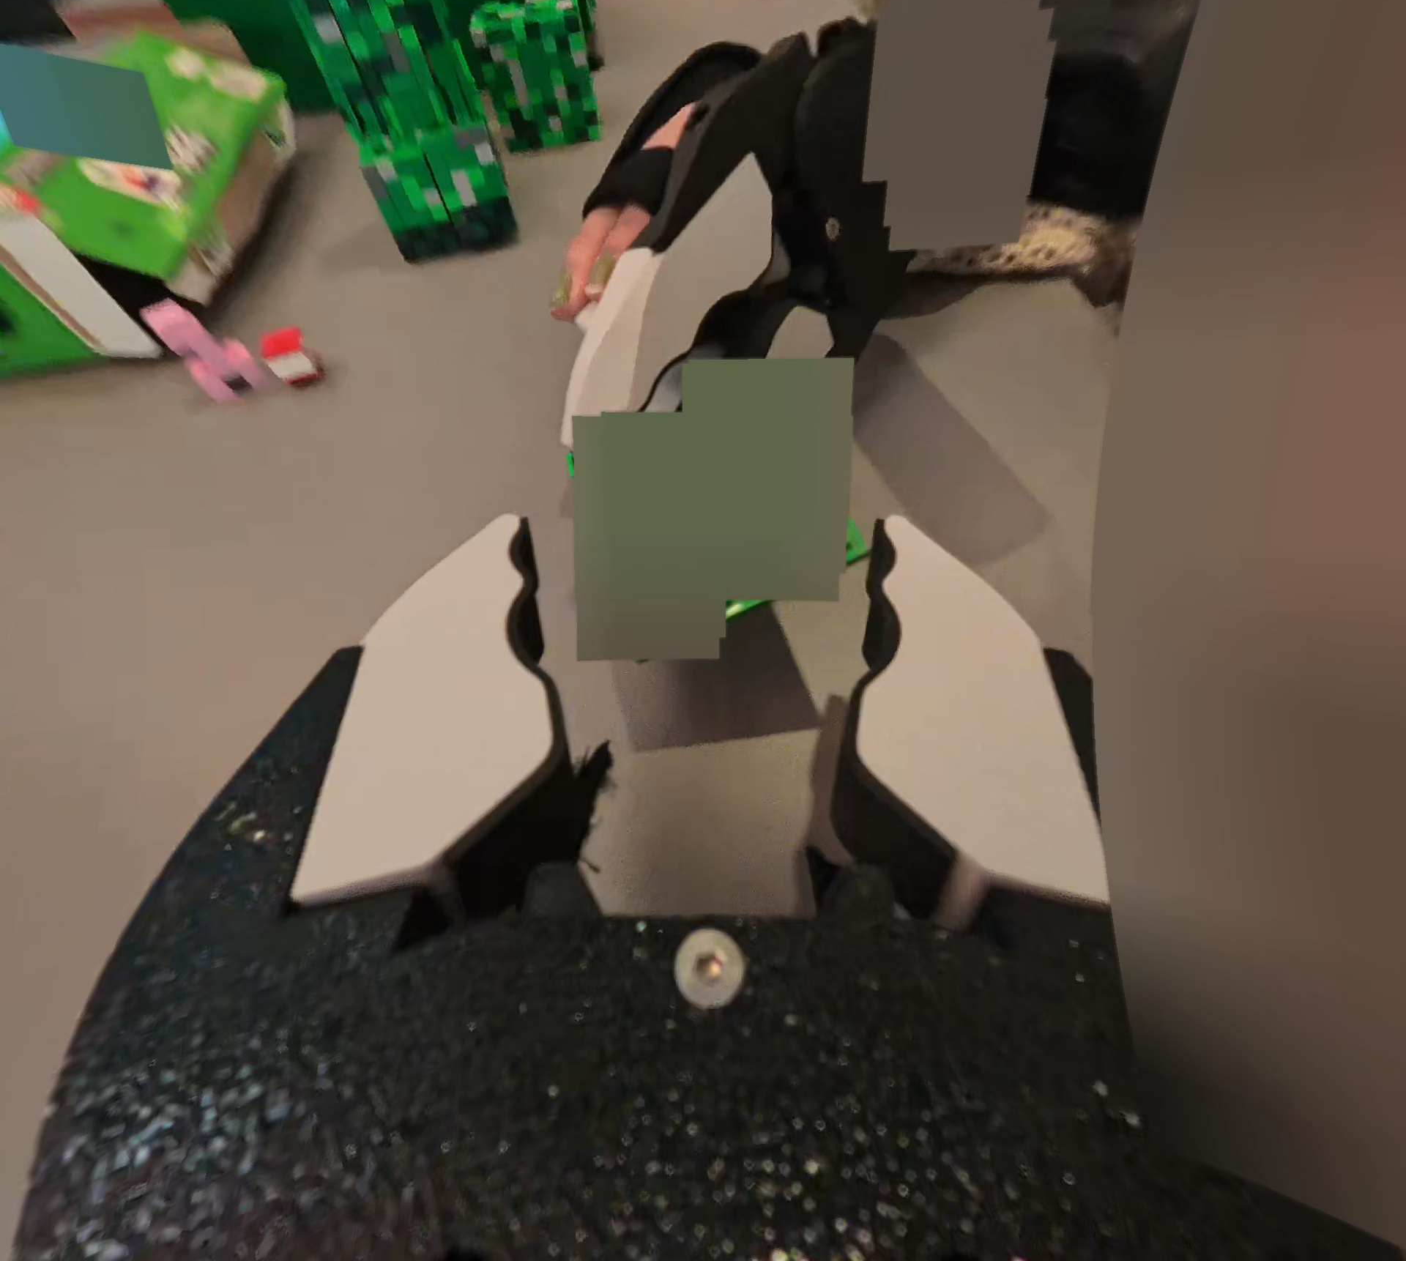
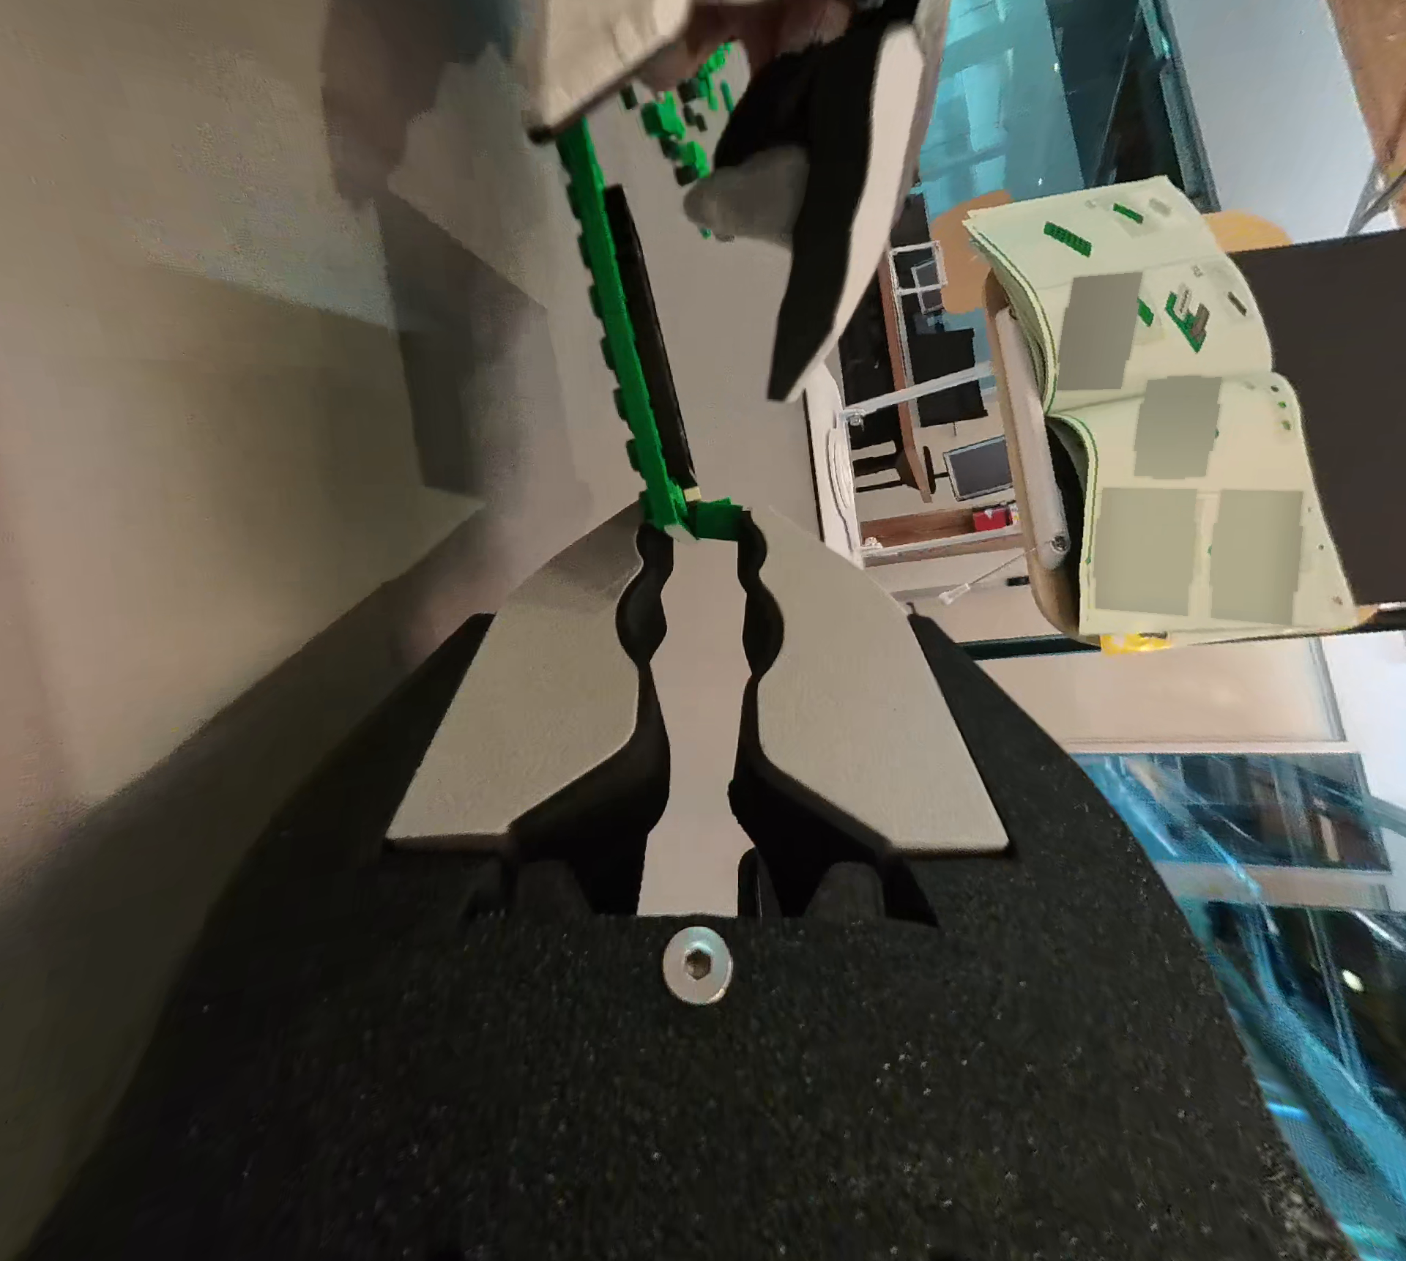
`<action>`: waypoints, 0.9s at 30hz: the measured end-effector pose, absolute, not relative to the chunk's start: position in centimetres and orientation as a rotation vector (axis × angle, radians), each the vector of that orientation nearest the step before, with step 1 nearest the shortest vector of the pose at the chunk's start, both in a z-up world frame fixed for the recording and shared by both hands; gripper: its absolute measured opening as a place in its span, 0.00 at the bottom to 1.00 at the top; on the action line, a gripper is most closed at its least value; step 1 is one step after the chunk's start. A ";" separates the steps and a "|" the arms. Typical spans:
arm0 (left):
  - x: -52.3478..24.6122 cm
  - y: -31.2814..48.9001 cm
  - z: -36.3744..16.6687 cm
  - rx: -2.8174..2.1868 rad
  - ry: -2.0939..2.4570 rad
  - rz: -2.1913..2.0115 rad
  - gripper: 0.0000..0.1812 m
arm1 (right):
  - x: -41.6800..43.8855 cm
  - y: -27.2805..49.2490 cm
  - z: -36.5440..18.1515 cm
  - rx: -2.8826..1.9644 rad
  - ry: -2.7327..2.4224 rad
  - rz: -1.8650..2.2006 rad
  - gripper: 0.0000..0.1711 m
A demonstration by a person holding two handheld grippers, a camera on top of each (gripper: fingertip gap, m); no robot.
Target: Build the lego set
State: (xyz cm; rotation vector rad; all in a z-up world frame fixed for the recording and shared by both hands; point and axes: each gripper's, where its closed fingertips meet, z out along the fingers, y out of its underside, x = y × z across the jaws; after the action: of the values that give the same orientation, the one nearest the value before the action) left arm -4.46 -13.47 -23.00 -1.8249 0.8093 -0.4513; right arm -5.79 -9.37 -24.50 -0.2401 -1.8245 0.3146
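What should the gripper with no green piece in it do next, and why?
Probably ease the left gripper forward and close gently on the free end of the green lego panel. Its jaws stand wide open and hold nothing, while the right gripper pinches only one corner of the long panel, so a second grip would likely steady it.
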 end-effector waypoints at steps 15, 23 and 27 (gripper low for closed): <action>-4.9 -13.1 -24.1 -1.506 1.238 0.446 0.05 | -5.4 -10.5 -25.3 -0.174 -1.870 0.323 0.10; -4.6 -13.4 -24.8 -1.537 1.268 0.400 0.06 | -5.2 -10.9 -26.2 -0.029 -1.873 0.139 0.10; -4.9 -13.3 -24.1 -1.538 1.216 0.373 0.06 | -5.5 -10.7 -25.5 -0.074 -1.830 0.134 0.10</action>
State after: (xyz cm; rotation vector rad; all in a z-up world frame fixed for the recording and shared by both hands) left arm -4.90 -13.26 -24.07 -1.5377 1.2161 0.3729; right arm -5.50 -10.74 -25.46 -0.0742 -1.8301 0.1344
